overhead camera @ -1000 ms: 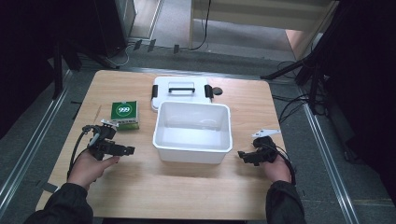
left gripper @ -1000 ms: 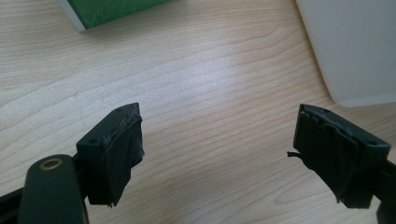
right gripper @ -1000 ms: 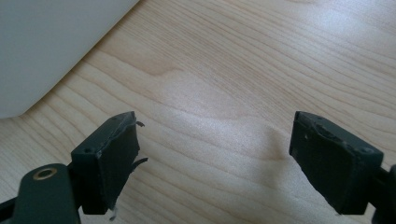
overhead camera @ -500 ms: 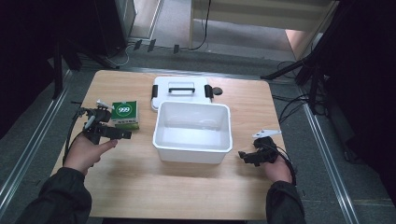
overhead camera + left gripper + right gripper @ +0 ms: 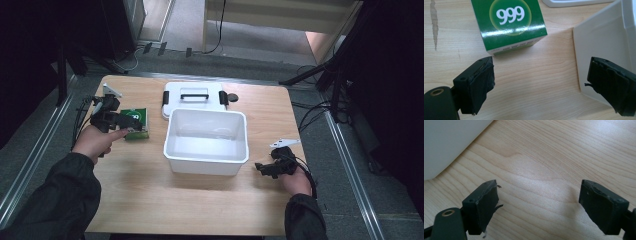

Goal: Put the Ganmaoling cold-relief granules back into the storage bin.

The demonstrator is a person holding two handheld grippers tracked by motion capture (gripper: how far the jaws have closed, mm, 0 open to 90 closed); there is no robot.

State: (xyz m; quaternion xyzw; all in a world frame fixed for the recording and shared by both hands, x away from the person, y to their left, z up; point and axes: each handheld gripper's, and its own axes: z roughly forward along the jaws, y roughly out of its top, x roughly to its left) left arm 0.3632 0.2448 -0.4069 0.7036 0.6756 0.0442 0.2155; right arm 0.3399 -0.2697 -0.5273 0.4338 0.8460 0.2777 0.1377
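With both sets of jaws spread wide and empty, the left gripper (image 5: 131, 122) hovered at the green box (image 5: 507, 23) left of the white bin (image 5: 207, 145), so it likely needed to straddle the box squarely before closing, while the right gripper (image 5: 263, 168) idled lower right.

A light wooden counter (image 5: 150, 200) with rounded corners is carrying everything here, its grain showing pale and its front half lying bare. A white open bin (image 5: 206, 142) is sitting near the middle of it. Just behind the bin, a white lid (image 5: 192, 97) with a handle and dark latches at its sides is lying flat, touching or almost touching the bin's far wall. To the left of the bin, close beside it but apart, a green box (image 5: 507, 22) marked "999" is resting on the wood. A dark streak (image 5: 433, 22) is marking the boards left of that box.
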